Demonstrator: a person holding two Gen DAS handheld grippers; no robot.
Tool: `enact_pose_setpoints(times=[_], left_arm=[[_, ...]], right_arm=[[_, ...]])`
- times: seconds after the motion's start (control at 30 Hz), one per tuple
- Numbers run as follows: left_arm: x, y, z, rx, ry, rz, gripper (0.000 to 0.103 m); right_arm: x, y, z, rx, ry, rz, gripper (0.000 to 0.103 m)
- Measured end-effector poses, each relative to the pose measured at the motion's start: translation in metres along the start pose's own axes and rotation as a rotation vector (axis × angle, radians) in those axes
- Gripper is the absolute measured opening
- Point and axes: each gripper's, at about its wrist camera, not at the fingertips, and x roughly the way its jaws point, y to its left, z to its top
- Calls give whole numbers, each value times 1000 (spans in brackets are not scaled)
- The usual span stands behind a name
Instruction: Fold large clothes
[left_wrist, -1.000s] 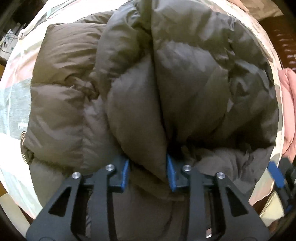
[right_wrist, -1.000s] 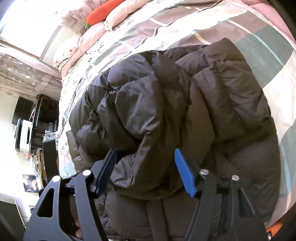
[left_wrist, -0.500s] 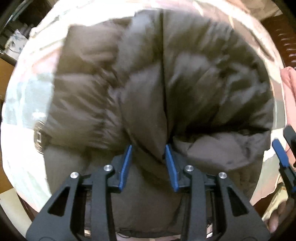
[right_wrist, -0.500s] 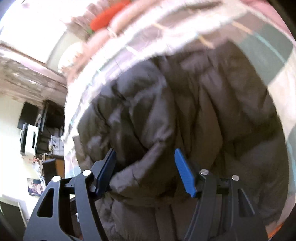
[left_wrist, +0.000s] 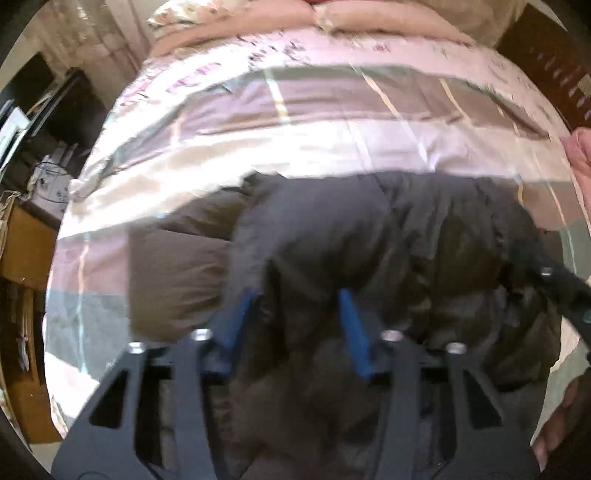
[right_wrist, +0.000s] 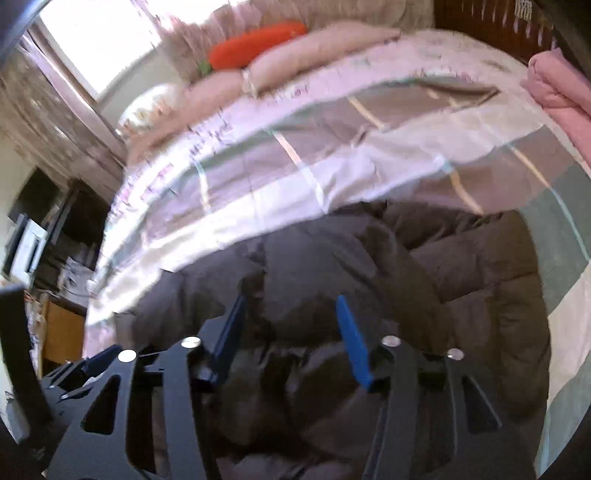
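A dark brown puffer jacket (left_wrist: 369, 229) lies bunched on the bed and fills the lower half of both wrist views (right_wrist: 424, 266). My left gripper (left_wrist: 297, 314) points steeply down. A thick fold of the jacket sits between its blue pads, and its jaws are opening. My right gripper (right_wrist: 288, 325) has another puffy fold between its pads, and its jaws are closing on it. The right gripper's black frame (left_wrist: 554, 280) shows at the right edge of the left wrist view, with a hand (left_wrist: 561, 424) below it. Both views are blurred.
The striped pink, grey and white bedspread (right_wrist: 295, 155) stretches beyond the jacket. Pink pillows (right_wrist: 314, 51) and an orange plush (right_wrist: 255, 40) line the far end. A folded pink cloth (right_wrist: 561, 96) lies at the right. Dark furniture (left_wrist: 48, 122) stands left of the bed.
Both cameras have swung up and away, so the bedspread and pillows now show beyond the jacket. The right jaws have narrowed around the fold. The left jaws stand slightly wider.
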Motion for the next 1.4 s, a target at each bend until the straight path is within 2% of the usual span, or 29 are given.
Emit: enact_pose_setpoints(times=[0.13, 0.3, 0.37, 0.43, 0.5, 0.57, 0.67, 0.73, 0.8, 0.87, 0.97, 1.1, 1.17, 1.3, 1.4], left_arm=[[26, -2, -5, 44, 20, 54, 41], [48, -6, -16, 89, 70, 92, 43], [39, -3, -19, 83, 61, 82, 43], [26, 1, -21, 58, 51, 55, 42], [8, 5, -27, 16, 51, 8, 42], [-7, 6, -36, -15, 59, -41, 43], [-9, -2, -57, 0, 96, -54, 43], [6, -8, -74, 13, 151, -54, 44], [25, -11, -87, 36, 186, -23, 47], [35, -17, -93, 74, 186, 7, 47], [33, -19, -96, 82, 192, 4, 46], [6, -5, -98, 4, 194, -77, 47], [-3, -3, -103, -6, 199, -72, 54], [11, -10, -125, 13, 260, -64, 55], [26, -10, -134, -13, 295, -65, 57]], right_arm=[[35, -9, -9, -64, 70, -107, 42], [54, -16, -23, -117, 100, -156, 42], [43, -17, -23, -99, 85, -130, 42], [16, -19, -27, -59, 36, -51, 42], [-14, -17, -36, -63, 1, -23, 42], [-29, -13, -52, -88, 18, -10, 42], [-25, -10, -80, -140, 85, -61, 42], [-13, -18, -94, -118, 136, -78, 42], [-2, -22, -102, -120, 157, -103, 42], [3, -18, -105, -151, 162, -124, 42], [2, -19, -105, -128, 174, -115, 42], [-33, -17, -103, -86, 110, -22, 42], [-41, -14, -106, -104, 111, -16, 42], [-17, -12, -126, -119, 222, -63, 42], [0, -18, -137, -94, 257, -69, 43]])
